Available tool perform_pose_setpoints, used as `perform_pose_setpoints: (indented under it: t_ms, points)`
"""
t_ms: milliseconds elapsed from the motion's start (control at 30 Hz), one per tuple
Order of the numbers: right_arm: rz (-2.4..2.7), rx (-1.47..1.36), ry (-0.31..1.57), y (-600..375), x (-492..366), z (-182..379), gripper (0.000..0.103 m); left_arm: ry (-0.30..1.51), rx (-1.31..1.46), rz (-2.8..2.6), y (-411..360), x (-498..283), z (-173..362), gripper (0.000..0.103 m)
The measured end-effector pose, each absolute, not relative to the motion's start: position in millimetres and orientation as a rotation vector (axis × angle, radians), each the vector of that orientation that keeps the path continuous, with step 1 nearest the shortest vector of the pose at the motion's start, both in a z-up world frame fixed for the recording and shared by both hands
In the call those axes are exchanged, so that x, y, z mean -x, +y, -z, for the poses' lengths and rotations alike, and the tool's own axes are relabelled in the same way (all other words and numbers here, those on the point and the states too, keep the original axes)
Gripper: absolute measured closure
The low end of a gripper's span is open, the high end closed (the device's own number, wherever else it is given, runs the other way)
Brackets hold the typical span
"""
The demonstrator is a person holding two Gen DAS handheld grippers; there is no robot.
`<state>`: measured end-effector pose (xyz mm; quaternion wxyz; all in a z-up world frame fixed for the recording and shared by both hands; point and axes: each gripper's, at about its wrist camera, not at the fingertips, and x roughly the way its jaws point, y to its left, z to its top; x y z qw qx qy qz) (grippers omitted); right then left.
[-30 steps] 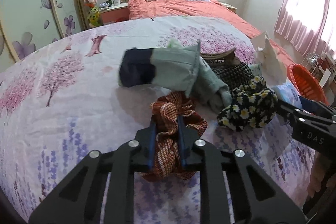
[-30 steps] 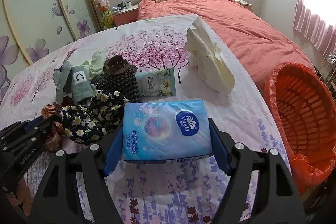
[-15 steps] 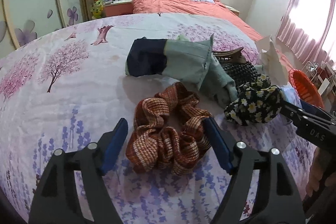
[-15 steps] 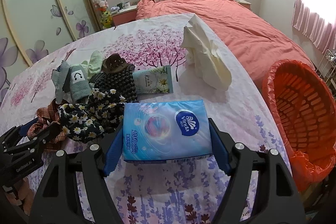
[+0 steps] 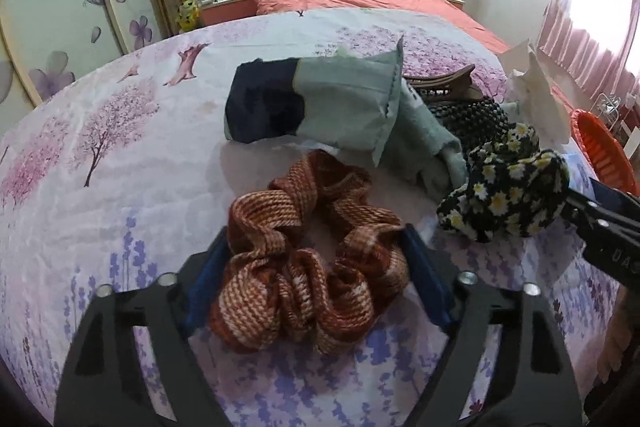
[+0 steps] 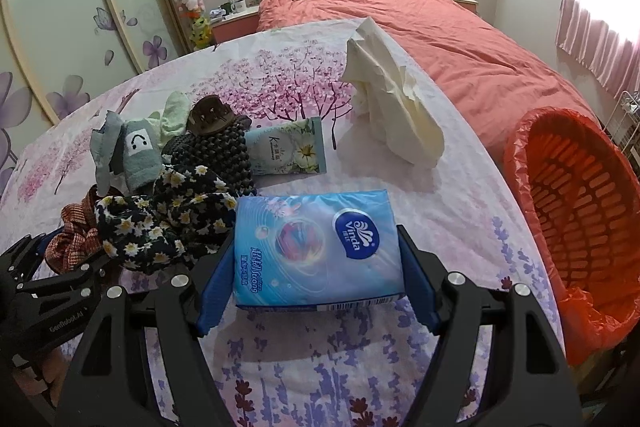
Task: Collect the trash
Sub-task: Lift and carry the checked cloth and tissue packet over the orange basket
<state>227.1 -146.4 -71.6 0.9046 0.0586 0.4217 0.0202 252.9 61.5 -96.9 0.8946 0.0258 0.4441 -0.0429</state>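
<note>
Beside the orange trash basket (image 6: 576,227), the crumpled tissue (image 6: 392,107) lies behind the blue tissue pack (image 6: 316,247) that the right gripper (image 6: 316,287) brackets with wide jaws; this light, soft paper seems easiest to pinch at its bunched middle

Your left hand-held gripper (image 5: 312,279) straddles the rust-red checked scrunchie (image 5: 308,267) on the floral worktop (image 5: 120,167), its jaws closing. Beyond it lie a grey-green sock (image 5: 344,103) and a daisy-print scrunchie (image 5: 504,195).
</note>
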Motion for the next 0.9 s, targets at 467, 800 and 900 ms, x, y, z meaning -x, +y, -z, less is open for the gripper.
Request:
perform_pose_setpoints:
  t_ms: [467, 800, 900]
  points:
    - [-0.040, -0.136, 0.836, -153.3, -215.9, 56.6, 0.030, 0.844, -0.038, 0.107, 76.4, -238.7, 70.4, 0.070]
    - [-0.049, -0.144, 0.767, -156.8, -199.6, 29.8, 0.030, 0.770, -0.012, 0.104, 87.1, -218.5, 27.0, 0.070]
    - [-0.051, -0.147, 0.742, -159.7, -194.5, 19.8, 0.030, 0.740, -0.013, 0.112, 79.7, -214.8, 10.6, 0.070]
